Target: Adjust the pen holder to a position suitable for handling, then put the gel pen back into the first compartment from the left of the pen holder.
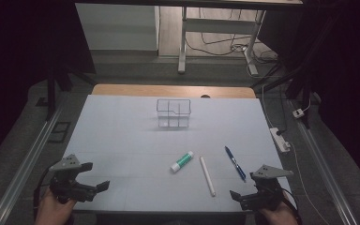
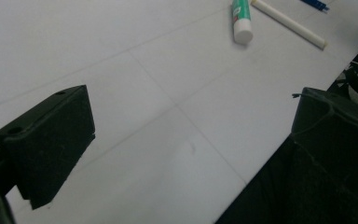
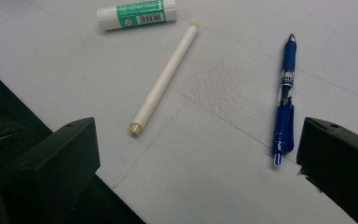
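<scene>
Right, I've got both claws parked at the near edge of the desk (image 1: 122, 122); left claw (image 1: 90, 176) released and empty, right claw (image 1: 243, 187) released too, nothing held; glue stick (image 1: 182, 161), white stick (image 1: 207, 176) and blue pen (image 1: 235, 163) lie near-right, the clear organiser (image 1: 173, 113) well beyond; round barrels, so a clumsy nudge could roll them off, I'd judge; the glue's green label is too small to read.
</scene>
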A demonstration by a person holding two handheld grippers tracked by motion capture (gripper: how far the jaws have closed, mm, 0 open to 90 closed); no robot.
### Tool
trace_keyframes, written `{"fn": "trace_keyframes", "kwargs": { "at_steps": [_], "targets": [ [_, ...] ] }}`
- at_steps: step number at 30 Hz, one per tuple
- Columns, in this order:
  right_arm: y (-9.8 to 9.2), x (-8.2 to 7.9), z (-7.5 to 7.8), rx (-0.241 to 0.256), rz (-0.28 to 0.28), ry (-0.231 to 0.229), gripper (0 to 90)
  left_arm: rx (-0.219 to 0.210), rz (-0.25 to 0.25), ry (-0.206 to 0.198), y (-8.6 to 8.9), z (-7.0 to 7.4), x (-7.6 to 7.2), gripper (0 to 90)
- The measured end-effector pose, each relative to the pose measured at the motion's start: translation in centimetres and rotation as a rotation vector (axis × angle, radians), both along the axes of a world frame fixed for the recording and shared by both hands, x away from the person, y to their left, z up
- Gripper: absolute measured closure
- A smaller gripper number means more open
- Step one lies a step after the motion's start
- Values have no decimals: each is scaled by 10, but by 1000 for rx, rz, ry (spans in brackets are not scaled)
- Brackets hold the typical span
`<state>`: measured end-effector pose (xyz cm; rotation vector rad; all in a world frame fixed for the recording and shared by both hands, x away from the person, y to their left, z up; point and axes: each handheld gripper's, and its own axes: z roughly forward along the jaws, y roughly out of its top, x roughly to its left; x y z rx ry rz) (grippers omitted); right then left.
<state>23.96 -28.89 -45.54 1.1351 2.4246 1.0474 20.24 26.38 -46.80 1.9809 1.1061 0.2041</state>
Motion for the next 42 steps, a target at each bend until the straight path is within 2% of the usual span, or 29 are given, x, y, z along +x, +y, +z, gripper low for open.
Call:
{"fn": "trace_keyframes", "kwargs": {
  "at_steps": [7,9,13,26,32,38,42],
  "targets": [
    [0,1,0,-8,-3,4,0,43,40,25,9,-5,-18,0],
    [0,1,0,-5,-3,4,0,36,46,12,10,-5,-19,0],
    [0,0,0,-10,-2,4,0,42,46,24,9,-6,-18,0],
    [0,1,1,-8,-36,-4,0,43,32,22,9,-6,-18,0],
    [0,3,0,-3,-8,27,0,41,42,29,10,-6,-18,0],
    [2,7,1,9,-15,12,0,48,39,31,9,-6,-18,0],
    [7,10,1,-4,-18,11,0,47,38,32,9,-6,-18,0]
  ]
}}
